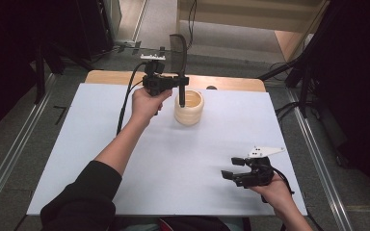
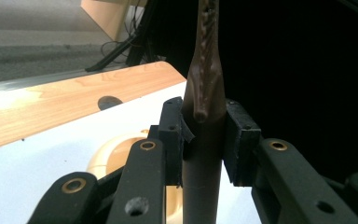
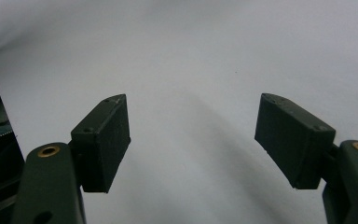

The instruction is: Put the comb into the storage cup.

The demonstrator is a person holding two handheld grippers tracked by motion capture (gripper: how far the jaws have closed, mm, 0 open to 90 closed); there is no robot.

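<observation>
Dark spatula, clamped upright between the pads of the left gripper: handle pinched on both sides, blade rising well above the jaws, lower end reaching down past them into the mouth of the wooden holder. Seen close up in the left gripper view as a brown shaft squeezed between the two black pads, widening above them. Shut firmly on that handle, no gap at either pad.

Directly below and slightly beyond the left gripper, the round pale wooden holder, standing on the white table sheet. Nothing else between jaws and holder rim; handle tip just inside the rim, touching or not impossible to tell. Behind the holder, a strip of bare wood tabletop with a small dark hole. Beyond that, grey floor, cables and dark stands.

Well apart, near the table's near right corner: right gripper, held low over the sheet, jaws spread wide, holding nothing. Between its pads only plain white sheet. Black cable trailing from the left gripper down beside the forearm.
</observation>
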